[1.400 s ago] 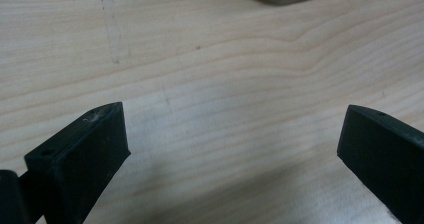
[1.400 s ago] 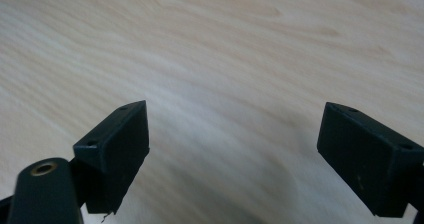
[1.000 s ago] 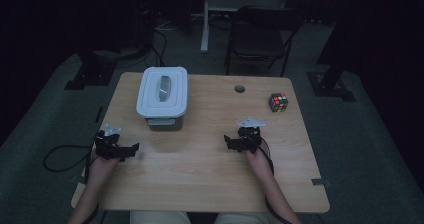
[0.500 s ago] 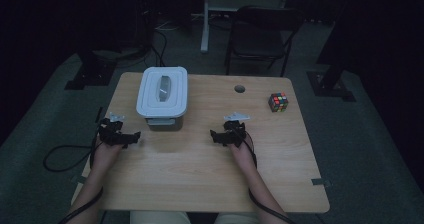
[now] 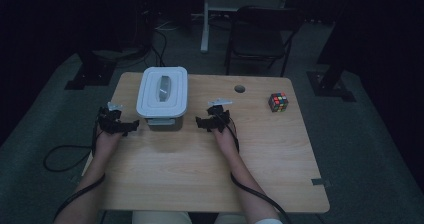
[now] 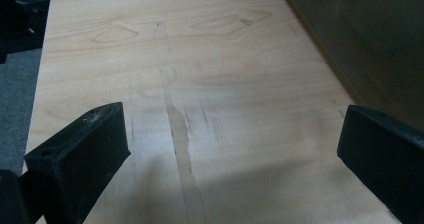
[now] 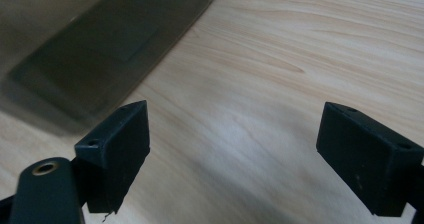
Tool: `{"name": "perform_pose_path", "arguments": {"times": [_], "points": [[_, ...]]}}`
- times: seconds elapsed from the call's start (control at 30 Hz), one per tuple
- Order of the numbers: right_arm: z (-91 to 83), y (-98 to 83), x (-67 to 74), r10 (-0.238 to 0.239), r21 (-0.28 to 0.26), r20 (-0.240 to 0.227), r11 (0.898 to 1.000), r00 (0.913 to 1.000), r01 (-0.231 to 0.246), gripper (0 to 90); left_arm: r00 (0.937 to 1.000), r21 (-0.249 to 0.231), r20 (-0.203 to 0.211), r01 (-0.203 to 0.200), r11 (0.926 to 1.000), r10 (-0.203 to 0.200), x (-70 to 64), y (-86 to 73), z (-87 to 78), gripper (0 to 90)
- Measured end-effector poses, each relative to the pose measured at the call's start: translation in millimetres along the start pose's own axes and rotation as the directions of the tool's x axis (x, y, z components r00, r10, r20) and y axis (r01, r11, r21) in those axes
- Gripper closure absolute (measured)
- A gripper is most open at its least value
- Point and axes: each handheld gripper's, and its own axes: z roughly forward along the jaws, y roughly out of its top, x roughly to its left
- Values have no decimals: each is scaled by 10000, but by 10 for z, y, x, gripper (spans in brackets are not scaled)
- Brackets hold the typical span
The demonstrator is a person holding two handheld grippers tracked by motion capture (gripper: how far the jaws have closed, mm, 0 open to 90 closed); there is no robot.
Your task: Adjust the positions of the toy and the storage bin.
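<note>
- Risk: left gripper [image 5: 131, 127] and right gripper [image 5: 202, 123] flank the lidded container [image 5: 162, 92]; an uneven squeeze would likely skew or slide it on the smooth table [image 5: 280, 149].
- Both sets of jaws gape wide, holding nothing.
- Container: white-grey rectangular box, lid on with a raised centre handle, walls translucent; it sits at the table's far left, between the grippers.
- Puzzle cube [image 5: 278, 102] far right, well apart.

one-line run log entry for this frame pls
left gripper: open, beside box | right gripper: open, beside box | lidded box: lid on, untouched | cube: far right, idle
</note>
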Motion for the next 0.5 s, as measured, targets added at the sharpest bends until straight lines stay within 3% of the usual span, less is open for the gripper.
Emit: {"name": "perform_pose_path", "arguments": {"times": [0.07, 0.2, 0.33, 0.5], "points": [[23, 30, 2, 83, 17, -66, 10000, 9999, -83, 137, 10000, -89, 46, 55, 9999, -55, 8, 24, 9, 7], [136, 179, 28, 216, -109, 27, 9997, 9998, -216, 137, 9997, 75, -258, 31, 10000, -29, 61, 127, 88, 7], [244, 309, 48, 286, -164, 55, 9995, 9996, -285, 140, 9996, 47, -73, 260, 9997, -260, 108, 242, 139, 7], [303, 373, 63, 267, -280, 143, 9993, 9995, -262, 139, 9986, 347, -502, -154, 9993, 172, 100, 368, 224, 7]]}}
